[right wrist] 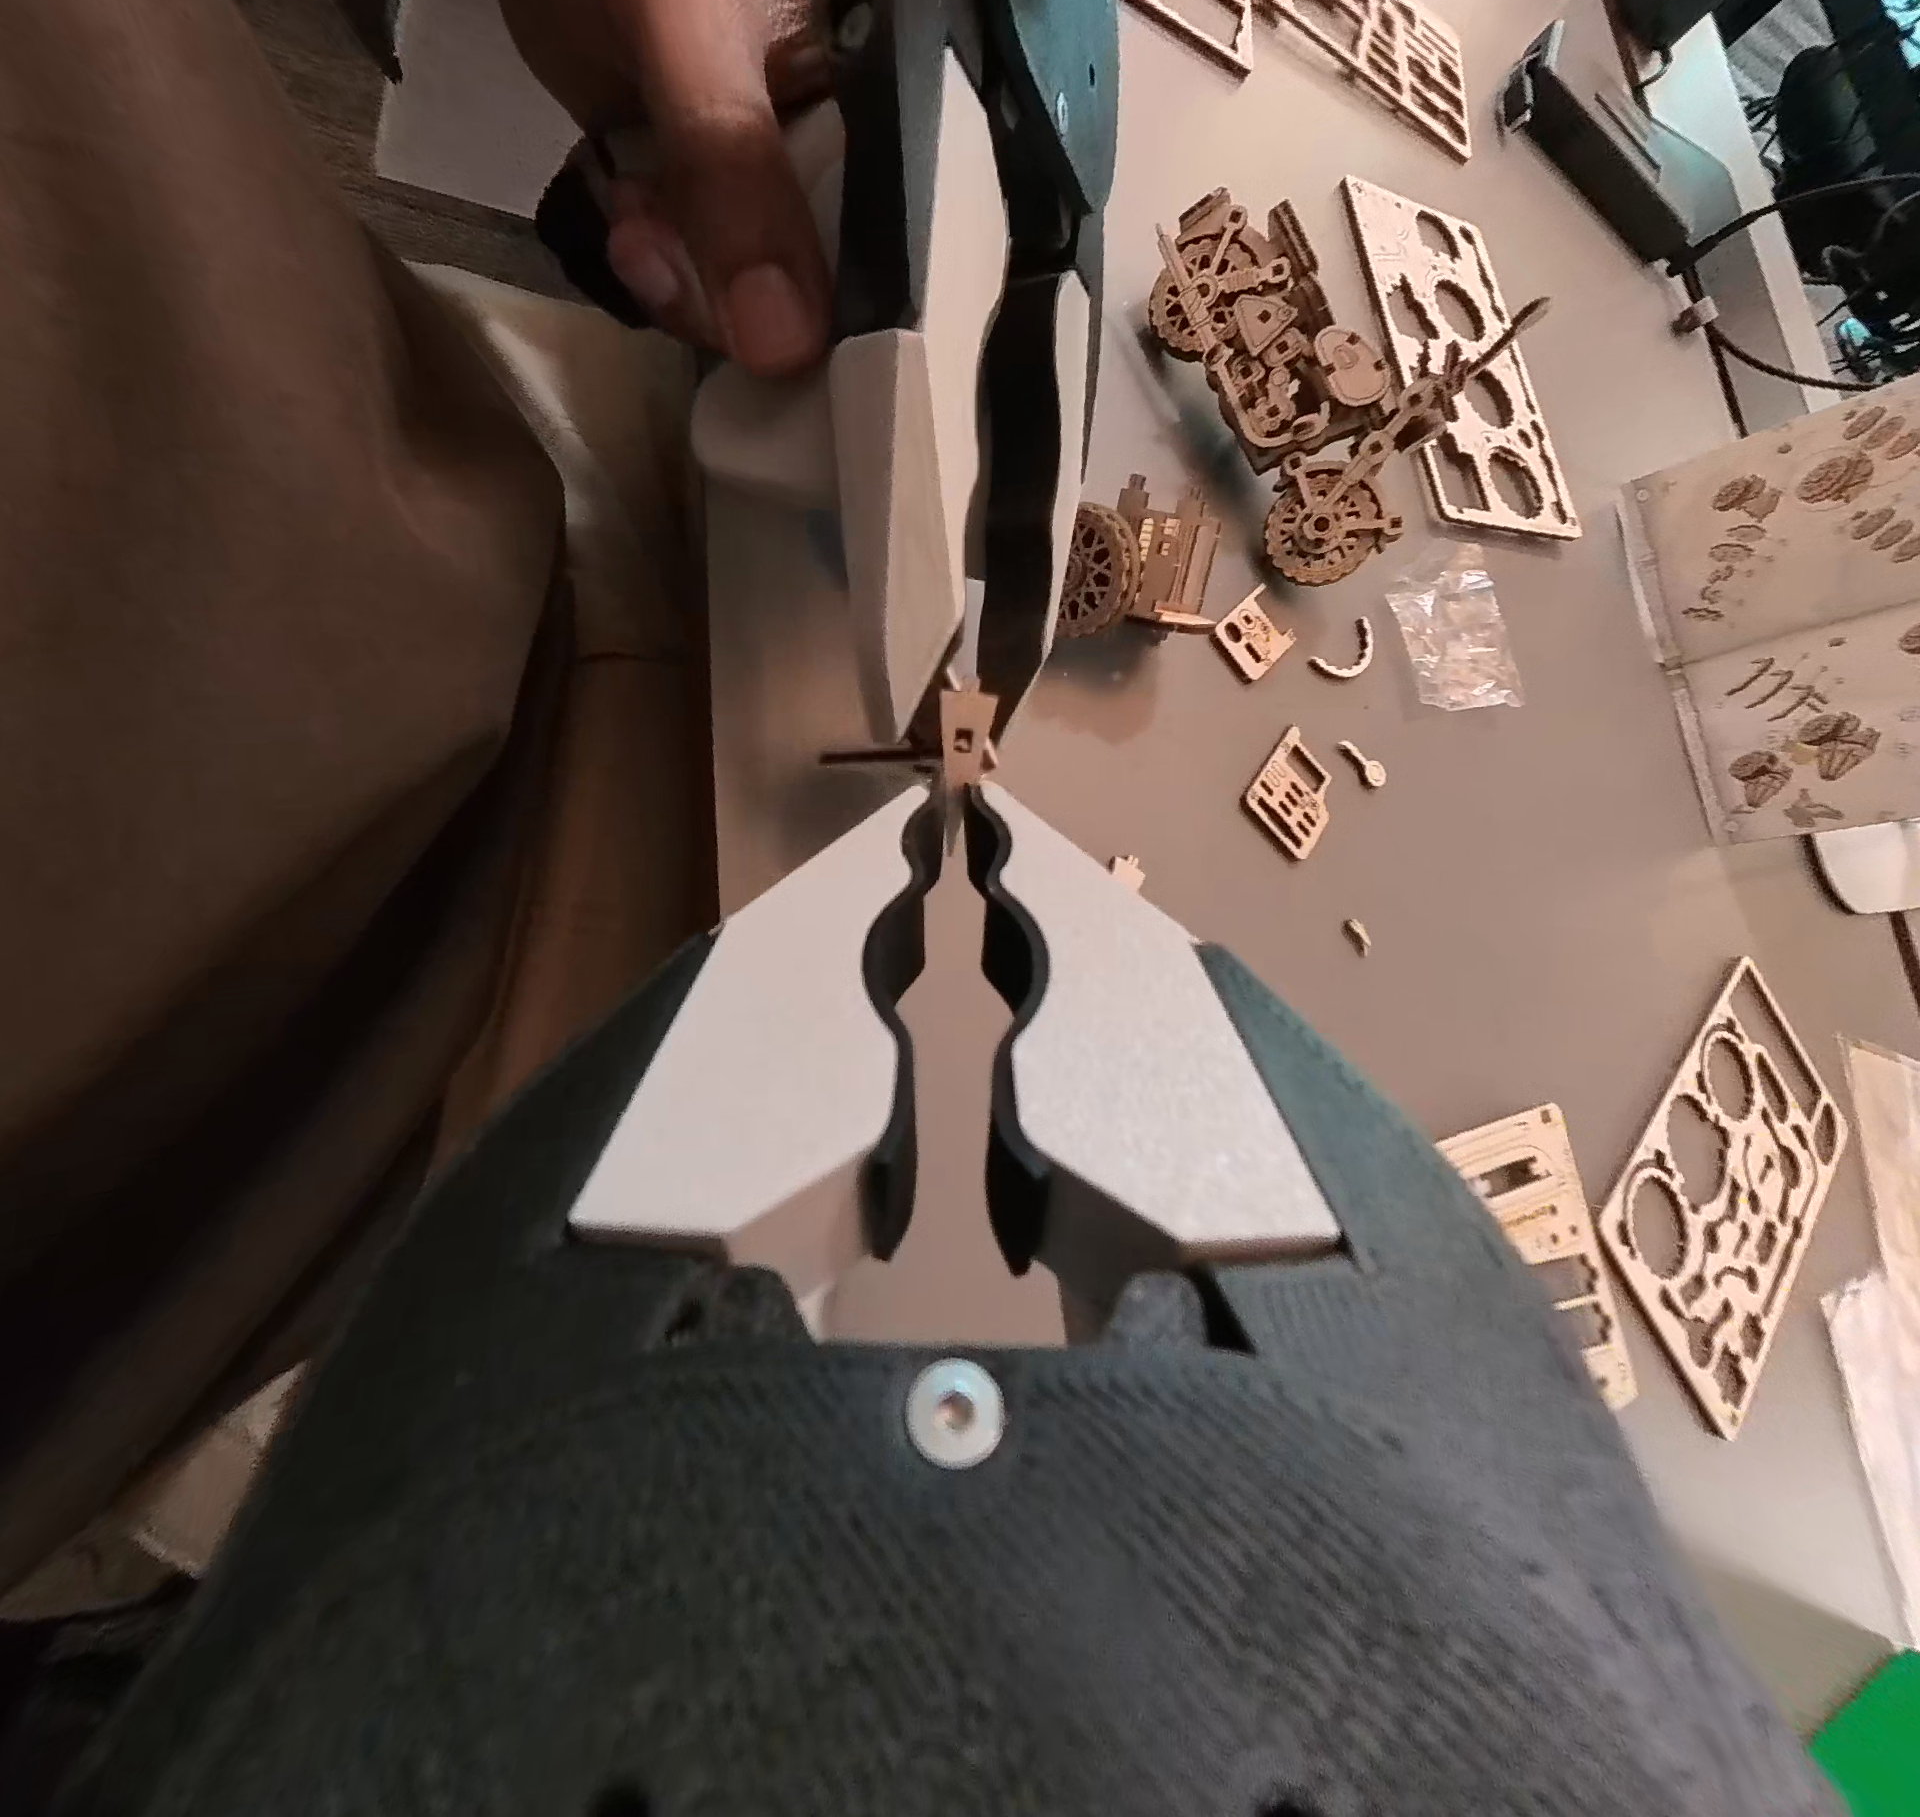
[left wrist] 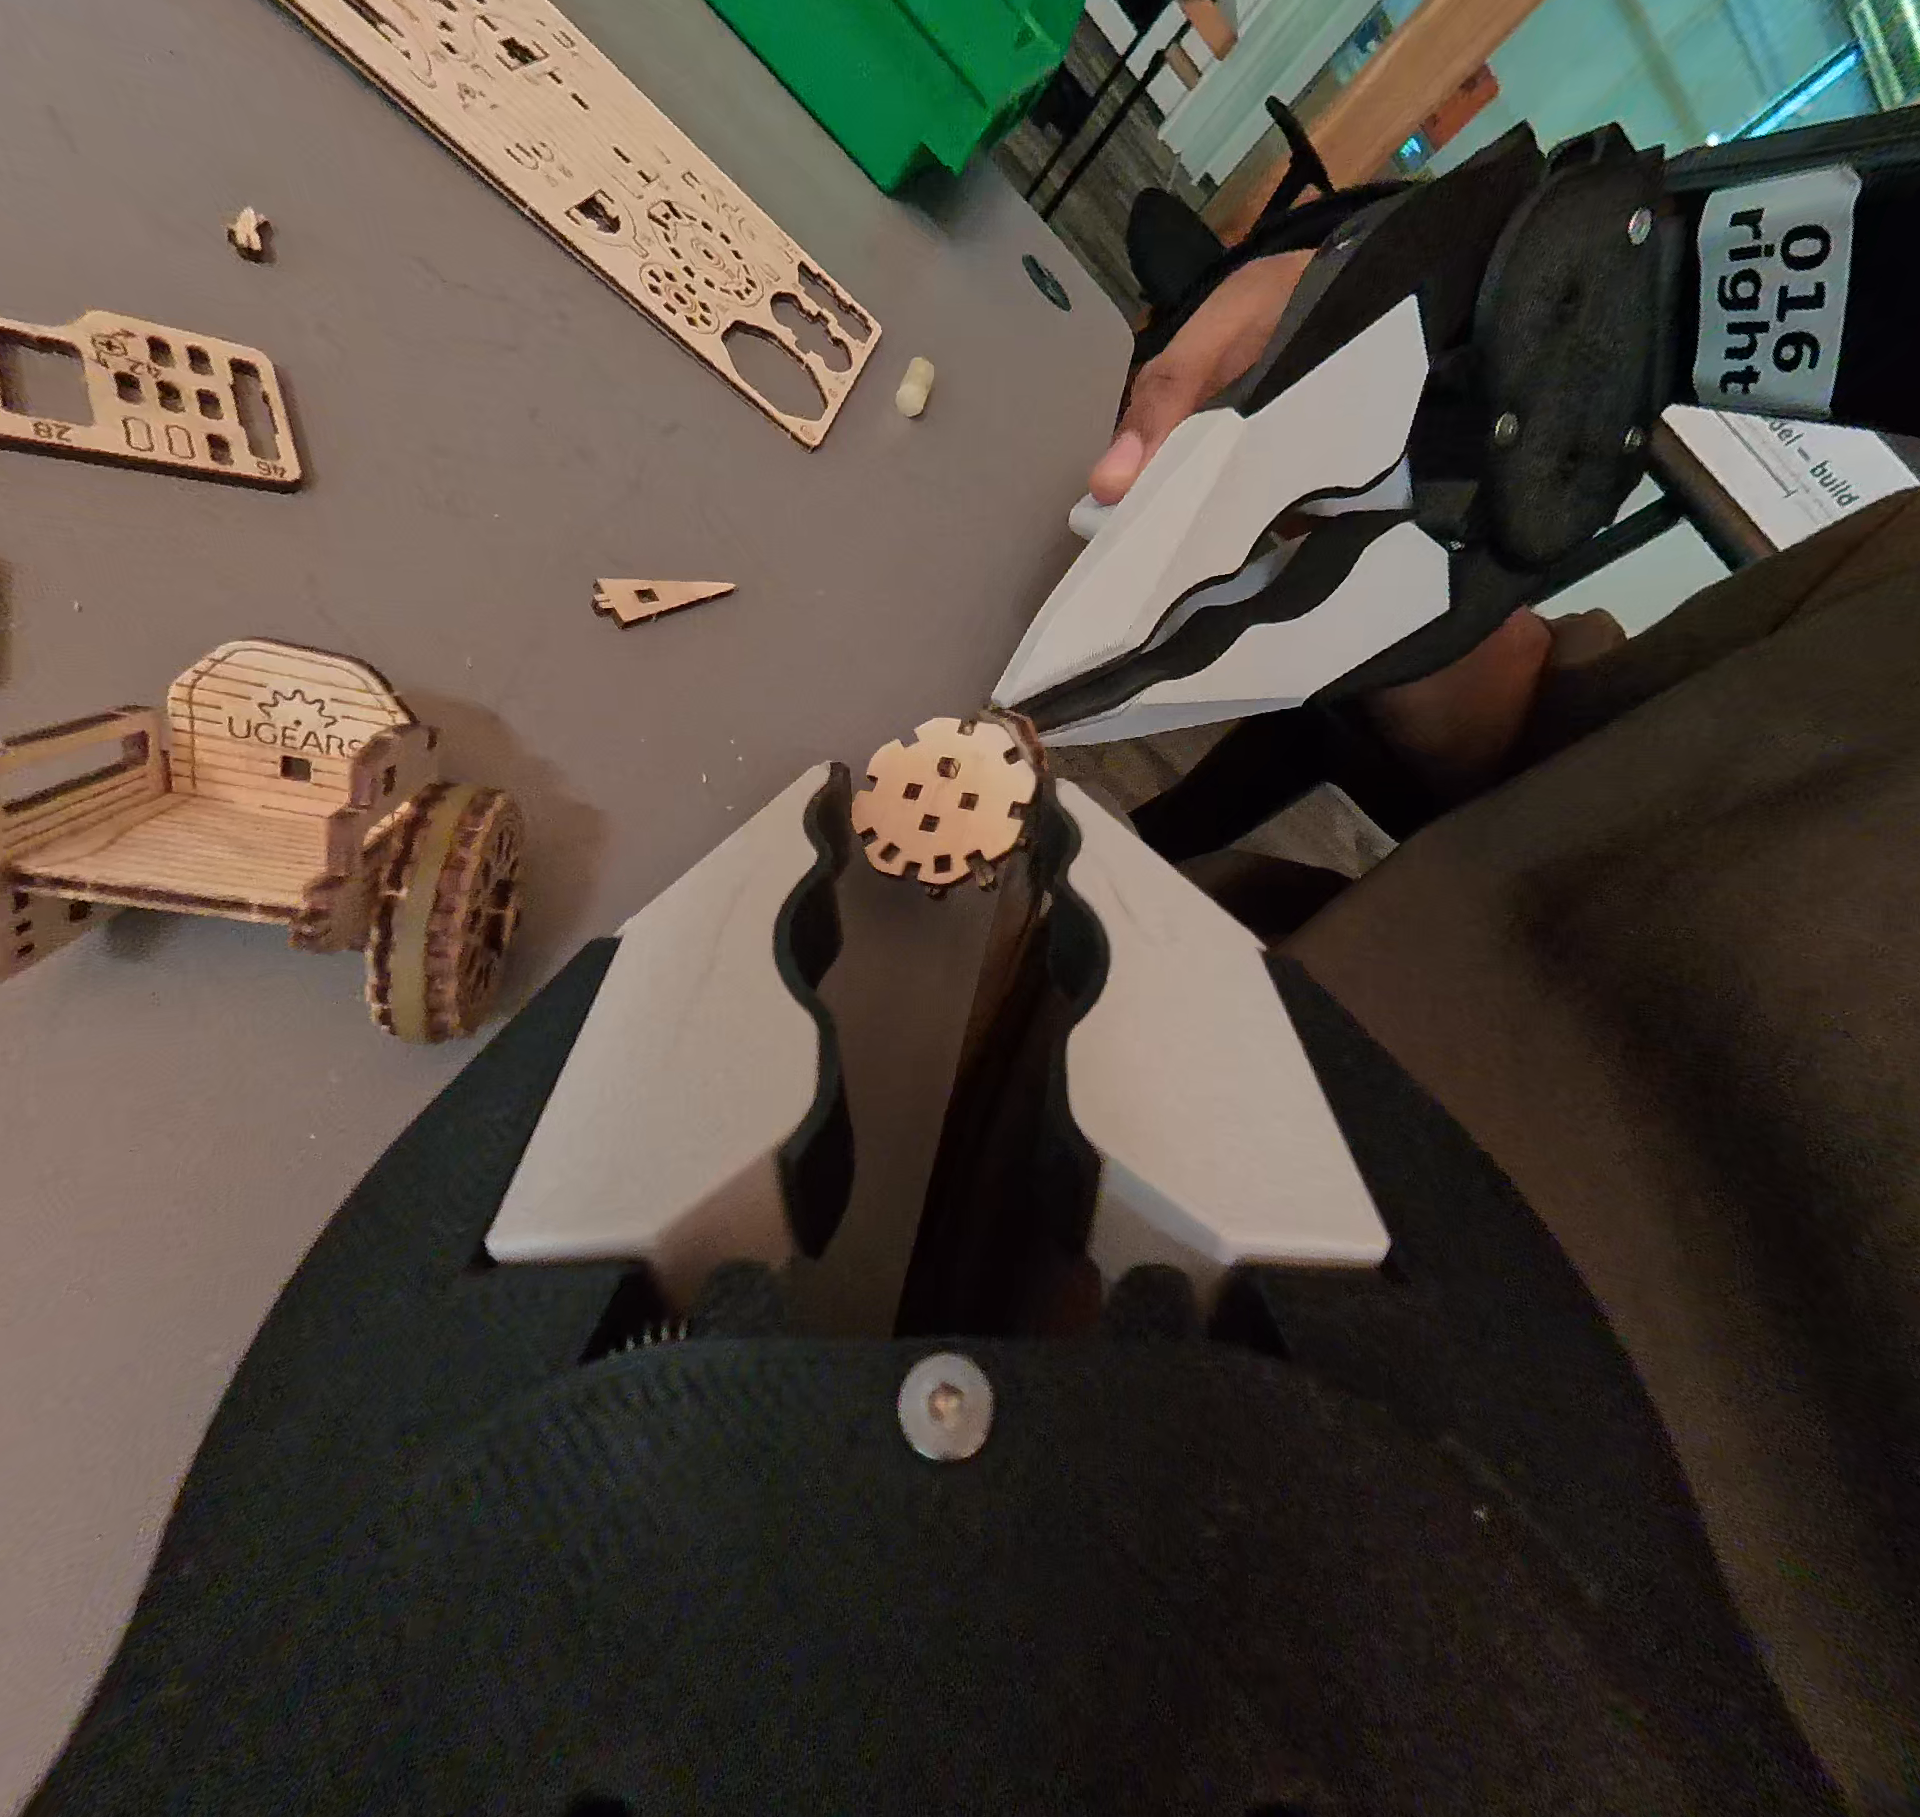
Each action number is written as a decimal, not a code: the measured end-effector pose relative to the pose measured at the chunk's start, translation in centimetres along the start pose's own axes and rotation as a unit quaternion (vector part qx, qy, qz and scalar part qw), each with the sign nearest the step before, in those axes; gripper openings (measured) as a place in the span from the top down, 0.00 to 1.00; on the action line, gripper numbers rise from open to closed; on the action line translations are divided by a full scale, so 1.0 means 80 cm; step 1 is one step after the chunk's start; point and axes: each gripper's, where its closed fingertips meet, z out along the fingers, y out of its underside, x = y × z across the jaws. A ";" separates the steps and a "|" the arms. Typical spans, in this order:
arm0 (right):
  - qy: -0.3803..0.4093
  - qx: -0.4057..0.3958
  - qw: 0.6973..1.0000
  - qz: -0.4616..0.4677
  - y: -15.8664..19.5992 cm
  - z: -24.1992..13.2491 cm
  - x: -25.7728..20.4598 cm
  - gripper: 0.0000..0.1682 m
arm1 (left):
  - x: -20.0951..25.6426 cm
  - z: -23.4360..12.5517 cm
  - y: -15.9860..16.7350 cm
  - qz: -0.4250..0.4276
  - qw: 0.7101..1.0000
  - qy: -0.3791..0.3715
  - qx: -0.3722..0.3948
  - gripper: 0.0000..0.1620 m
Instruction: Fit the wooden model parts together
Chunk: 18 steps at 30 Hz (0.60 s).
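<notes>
on the grey table (left wrist: 436, 562), far left in the left wrist view, sits a wooden cart body (left wrist: 260, 832) with one wheel on. right of it, past the table's near edge, the left gripper (left wrist: 940, 811) clamps a notched wooden disc (left wrist: 943, 801) between its tips. the right gripper (left wrist: 1003, 718) comes in from the upper right, a person's hand (left wrist: 1195, 385) on its body, its tips narrowed onto a small wooden peg (right wrist: 966, 733) that meets the disc's rim.
</notes>
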 end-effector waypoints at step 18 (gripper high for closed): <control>0.011 -0.030 0.992 0.121 0.037 0.001 0.029 1.00 | -0.010 -0.013 -0.009 0.030 0.999 -0.032 0.001 0.74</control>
